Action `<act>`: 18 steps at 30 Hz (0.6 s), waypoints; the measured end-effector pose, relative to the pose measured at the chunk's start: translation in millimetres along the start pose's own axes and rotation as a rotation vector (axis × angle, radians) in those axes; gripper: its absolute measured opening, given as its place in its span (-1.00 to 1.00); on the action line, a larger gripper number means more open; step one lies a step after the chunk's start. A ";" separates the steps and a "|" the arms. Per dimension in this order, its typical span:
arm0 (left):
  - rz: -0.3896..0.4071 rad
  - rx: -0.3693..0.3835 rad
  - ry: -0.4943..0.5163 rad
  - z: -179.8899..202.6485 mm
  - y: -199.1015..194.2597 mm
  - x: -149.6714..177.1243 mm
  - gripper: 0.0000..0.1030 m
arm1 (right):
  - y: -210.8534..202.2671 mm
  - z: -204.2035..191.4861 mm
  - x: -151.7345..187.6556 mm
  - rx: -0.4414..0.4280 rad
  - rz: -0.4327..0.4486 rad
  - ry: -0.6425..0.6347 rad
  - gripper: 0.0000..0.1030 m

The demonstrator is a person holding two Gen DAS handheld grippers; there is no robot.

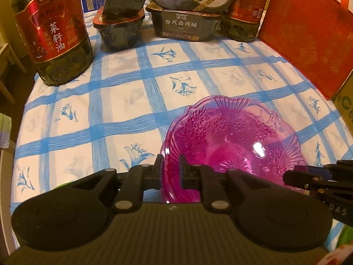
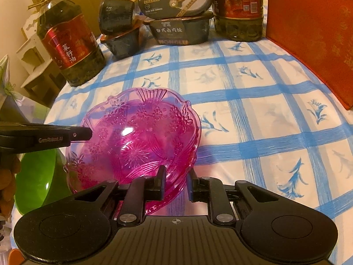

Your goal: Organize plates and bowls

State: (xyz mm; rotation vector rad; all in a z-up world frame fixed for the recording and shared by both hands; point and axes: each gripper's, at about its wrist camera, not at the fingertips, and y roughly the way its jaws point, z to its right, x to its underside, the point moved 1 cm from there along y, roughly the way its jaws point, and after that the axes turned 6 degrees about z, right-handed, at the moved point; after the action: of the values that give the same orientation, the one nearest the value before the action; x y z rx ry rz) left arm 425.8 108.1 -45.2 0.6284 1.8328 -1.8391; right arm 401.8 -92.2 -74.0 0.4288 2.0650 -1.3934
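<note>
Partly hidden behind both grippers, pink bowl (image 1: 233, 137) rim pinched by left gripper (image 1: 171, 165) and right gripper (image 2: 176, 176), green bowl (image 2: 37, 176) cut off at the frame edge.

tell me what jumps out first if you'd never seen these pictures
The see-through pink bowl grabs the eye, tilted near the table's front edge with the left gripper and the right gripper each closed on its rim. Under it lies a blue-checked tablecloth. At the back stand a big oil bottle on the left and a red bag on the right.
</note>
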 end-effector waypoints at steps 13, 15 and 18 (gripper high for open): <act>0.080 0.008 -0.078 -10.8 -34.3 0.1 -0.70 | -24.5 4.6 3.8 -0.026 0.058 0.045 0.19; 0.098 0.015 -0.096 -10.4 -48.0 2.7 -0.66 | -33.6 4.9 8.7 -0.025 0.061 0.050 0.19; 0.122 0.030 -0.124 -9.1 -68.8 8.2 -0.62 | -50.1 3.4 18.0 -0.021 0.064 0.056 0.19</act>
State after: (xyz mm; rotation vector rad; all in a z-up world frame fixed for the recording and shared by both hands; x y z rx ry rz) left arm 376.8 117.2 3.8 0.6092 1.6530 -1.7874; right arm 360.6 -116.3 -50.3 0.5255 2.0897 -1.3359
